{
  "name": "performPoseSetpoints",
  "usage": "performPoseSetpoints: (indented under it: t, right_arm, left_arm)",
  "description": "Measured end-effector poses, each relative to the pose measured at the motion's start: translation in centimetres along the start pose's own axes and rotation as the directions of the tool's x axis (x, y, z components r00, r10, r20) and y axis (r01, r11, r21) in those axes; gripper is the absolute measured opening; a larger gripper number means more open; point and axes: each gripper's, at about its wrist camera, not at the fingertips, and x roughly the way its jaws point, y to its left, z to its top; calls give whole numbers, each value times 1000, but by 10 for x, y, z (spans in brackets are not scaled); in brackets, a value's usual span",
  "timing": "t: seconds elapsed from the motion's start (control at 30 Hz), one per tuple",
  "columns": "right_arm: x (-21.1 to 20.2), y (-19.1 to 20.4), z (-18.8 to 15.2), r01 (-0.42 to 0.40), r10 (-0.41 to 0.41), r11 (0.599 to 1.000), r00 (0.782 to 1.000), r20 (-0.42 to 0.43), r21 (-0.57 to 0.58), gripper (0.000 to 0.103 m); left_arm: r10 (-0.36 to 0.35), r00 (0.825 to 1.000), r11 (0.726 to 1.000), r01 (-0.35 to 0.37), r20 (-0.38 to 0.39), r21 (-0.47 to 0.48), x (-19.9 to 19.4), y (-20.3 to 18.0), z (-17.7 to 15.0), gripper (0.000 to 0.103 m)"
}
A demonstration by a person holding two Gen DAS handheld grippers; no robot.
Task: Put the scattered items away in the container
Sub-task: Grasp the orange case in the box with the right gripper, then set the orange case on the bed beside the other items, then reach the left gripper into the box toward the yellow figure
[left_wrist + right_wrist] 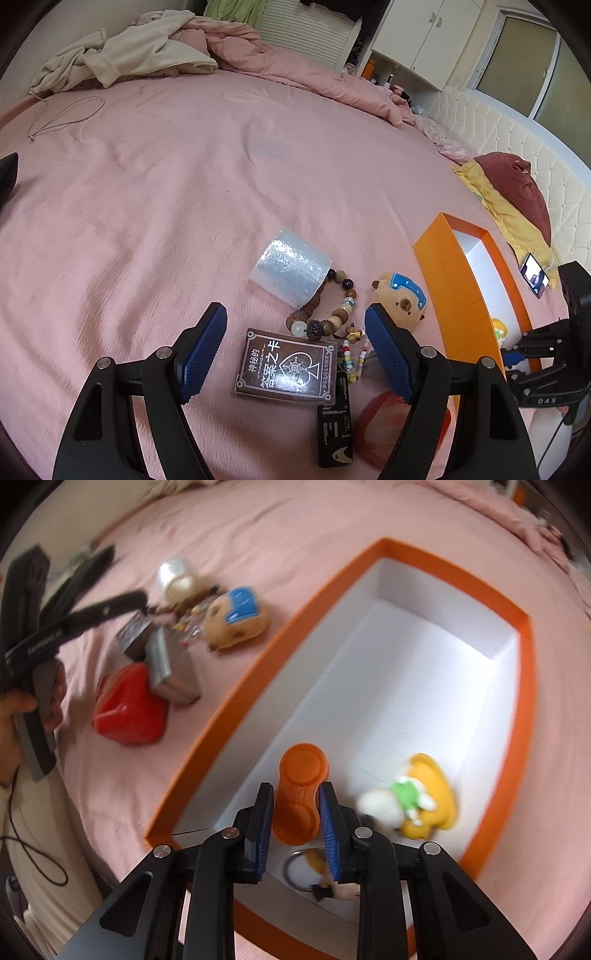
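Orange case (300, 794) pinched in the closed right gripper (295, 808) over the orange box (524, 635), left gripper (295, 354) open, empty above a card box (286, 365) on the pink bed (147, 184)

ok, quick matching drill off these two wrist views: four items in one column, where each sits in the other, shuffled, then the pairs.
Items:
1. orange case
2. red case
3. yellow plush
4. card box

Places:
A. lying on the white floor of the box
B. between the open left gripper's fingers, on the sheet
C. clamped in the right gripper, inside the box
D. on the sheet outside the box, beside a grey box

Pairs: 1-C, 2-D, 3-A, 4-B
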Motion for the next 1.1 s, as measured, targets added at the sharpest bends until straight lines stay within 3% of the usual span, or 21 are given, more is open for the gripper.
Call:
performPoseSetpoints:
  t: [0.07, 0.17, 0.23, 0.33, 0.47, 0.5, 0.53, 0.63, 0.7, 0.77, 0.83, 0.97, 1.03, 1.1]
  right_arm:
    - [-10, -7, -12, -51, 45, 996, 995, 89, 71, 23]
    - [-27, -16, -28, -141, 101, 976, 969, 227, 166, 23]
    - [-53, -16, -1, -210, 145, 957, 944, 296, 199, 23]
    - [-82, 0, 35, -338, 241, 919, 890, 388, 204, 23]
    - [-74, 37, 79, -357, 261, 918, 874, 411, 175, 23]
    - [-70, 42, 86, -355, 259, 919, 871, 418, 171, 15]
    - [-66, 46, 92, -354, 257, 920, 868, 425, 167, 15]
    - [-63, 42, 101, -349, 237, 917, 866, 440, 194, 17]
    - [-62, 36, 104, -345, 222, 913, 866, 447, 216, 25]
    - [-70, 28, 97, -358, 214, 906, 847, 487, 225, 25]
    - [-80, 22, 83, -351, 194, 908, 834, 517, 226, 31]
    - [-106, -5, 37, -253, 77, 928, 848, 525, 272, 37]
    - [-116, -22, 8, -195, -4, 927, 850, 526, 322, 37]
    - [-126, -39, -25, -157, -76, 916, 835, 545, 368, 37]
  left_arm:
    - [2, 1000, 1000, -2, 5, -2, -1, 0, 0, 77]
    - [19, 999, 1000, -18, 36, -11, -6, 2, 1, 77]
    - [43, 997, 999, -41, 68, -28, -11, 6, 3, 77]
    - [72, 990, 996, -65, 117, -67, -20, 17, 6, 77]
    - [83, 987, 990, -66, 139, -125, -25, 31, 9, 77]
    - [80, 988, 989, -62, 135, -135, -24, 33, 9, 77]
    - [76, 989, 988, -57, 130, -143, -23, 35, 9, 77]
    - [67, 990, 989, -49, 125, -140, -22, 36, 9, 77]
    - [68, 990, 991, -52, 126, -123, -22, 33, 9, 77]
    - [60, 990, 993, -47, 130, -106, -22, 30, 9, 77]
    - [35, 990, 997, -25, 136, -75, -22, 24, 10, 77]
    - [-39, 991, 996, 28, 127, 88, -22, -11, 7, 77]
    - [-54, 992, 970, 26, 115, 240, -21, -41, 0, 77]
    - [-69, 992, 918, 23, 103, 396, -20, -74, -8, 77]
